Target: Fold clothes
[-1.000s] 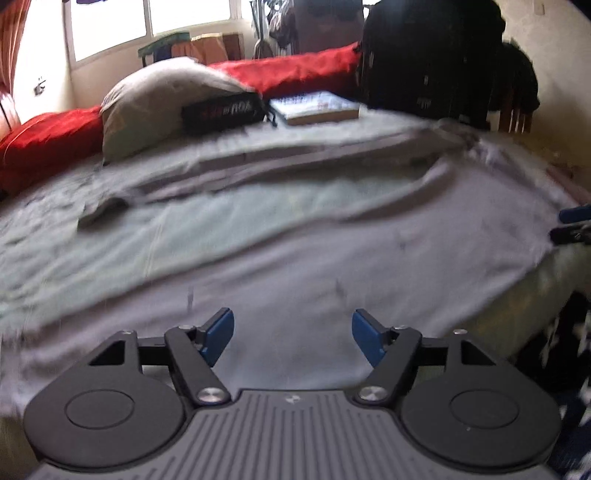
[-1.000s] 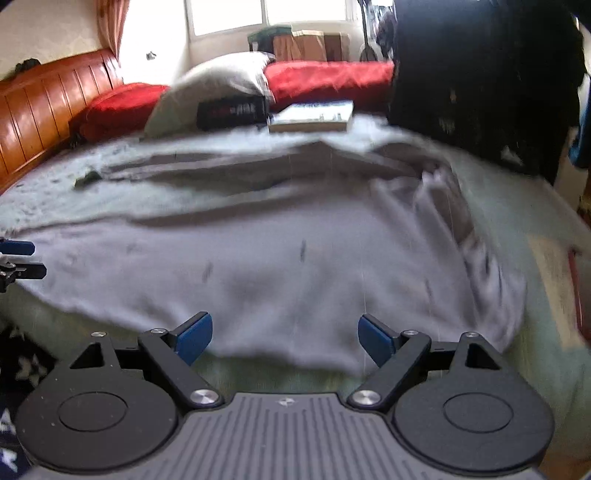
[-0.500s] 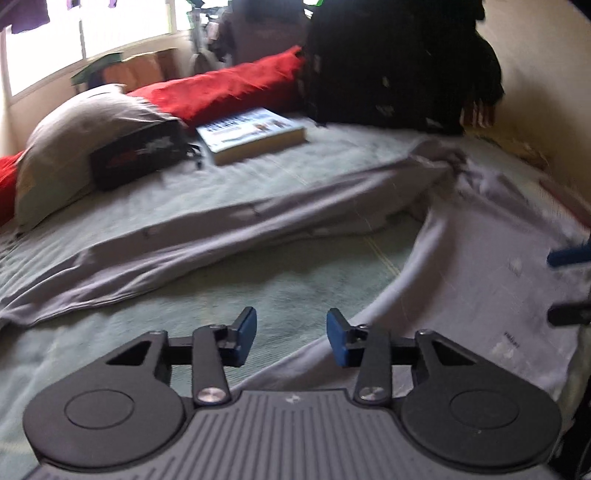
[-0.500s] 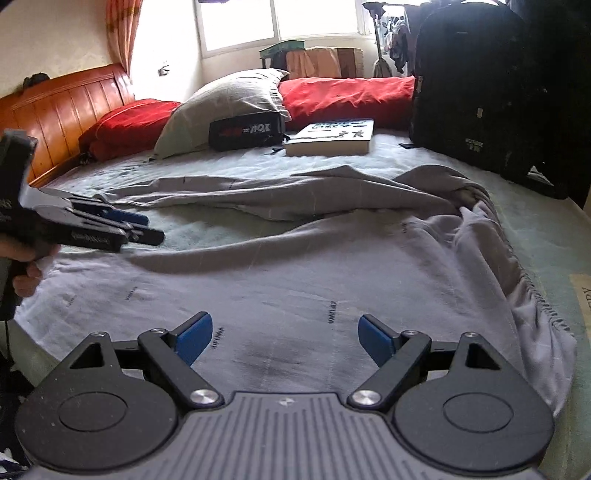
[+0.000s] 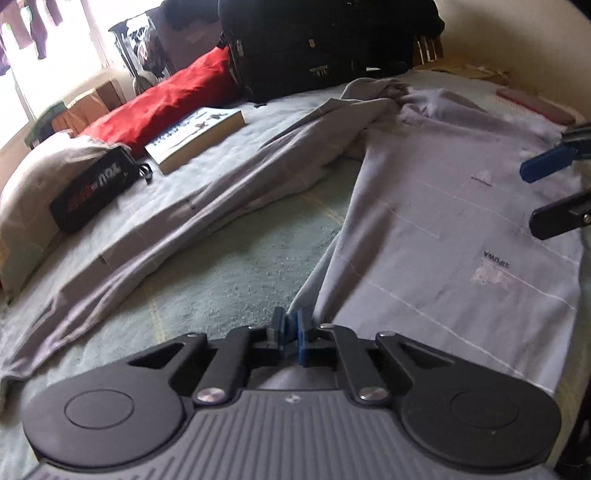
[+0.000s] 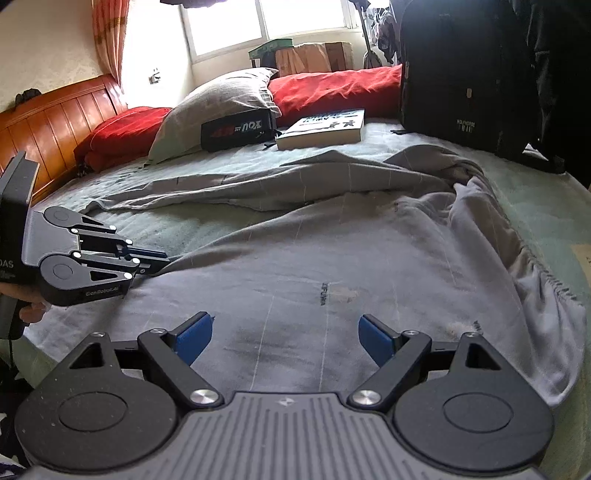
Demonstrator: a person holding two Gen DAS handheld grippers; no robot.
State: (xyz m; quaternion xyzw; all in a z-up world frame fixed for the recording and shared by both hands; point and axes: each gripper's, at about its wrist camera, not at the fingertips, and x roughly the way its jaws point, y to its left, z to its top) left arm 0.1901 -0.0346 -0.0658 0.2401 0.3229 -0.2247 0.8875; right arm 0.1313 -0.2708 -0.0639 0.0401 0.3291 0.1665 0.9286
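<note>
Far ahead of the gripper, a bright sunlit window (image 6: 266, 26) glares above the orange wooden slatted headboard (image 6: 62, 118); pale cream wall (image 6: 40, 40), orange curtain (image 6: 109, 37) beside it.

Open green bedding (image 5: 236, 269) between trouser legs, book (image 6: 325, 129), black pouch (image 6: 236, 129), backpack (image 6: 461, 81) crowding far side

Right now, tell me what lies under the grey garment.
The grey garment lies spread on the pale green bedsheet, which shows between its two legs. Anything else beneath the cloth is covered and cannot be seen.
</note>
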